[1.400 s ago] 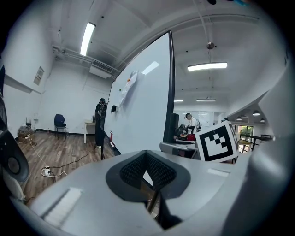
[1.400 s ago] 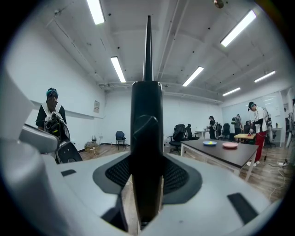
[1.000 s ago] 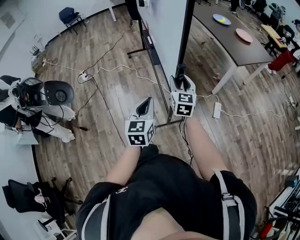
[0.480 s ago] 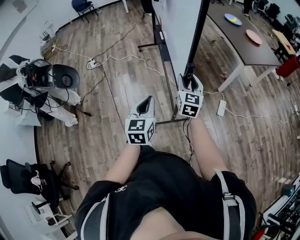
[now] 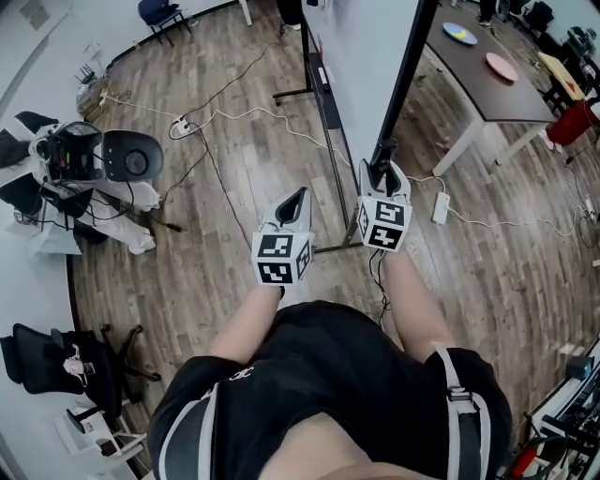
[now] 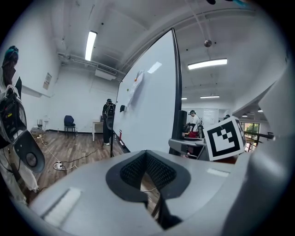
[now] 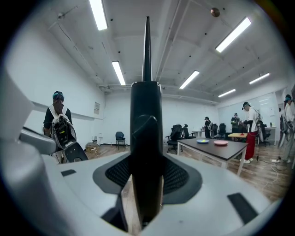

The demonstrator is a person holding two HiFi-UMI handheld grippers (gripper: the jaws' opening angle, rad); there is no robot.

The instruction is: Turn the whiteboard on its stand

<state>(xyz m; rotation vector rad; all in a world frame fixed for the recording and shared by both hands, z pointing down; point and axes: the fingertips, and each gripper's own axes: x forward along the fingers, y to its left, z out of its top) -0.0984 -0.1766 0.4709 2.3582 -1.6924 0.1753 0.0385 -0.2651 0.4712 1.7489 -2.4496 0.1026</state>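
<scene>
Whiteboard [image 5: 366,56] white, black frame [image 5: 409,70]; floor [image 5: 244,159] brown wood planks

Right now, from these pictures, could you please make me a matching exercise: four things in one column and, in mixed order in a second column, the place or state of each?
Things:
1. left claw
2. right claw
3. round pink plate
4. dark blue chair

Places or states:
A. on the long dark table
B. closed on the black frame of the tall white whiteboard
C. on the wooden floor, near the far wall
D. closed, with nothing in it

Pairs: 1-D, 2-B, 3-A, 4-C.
</scene>
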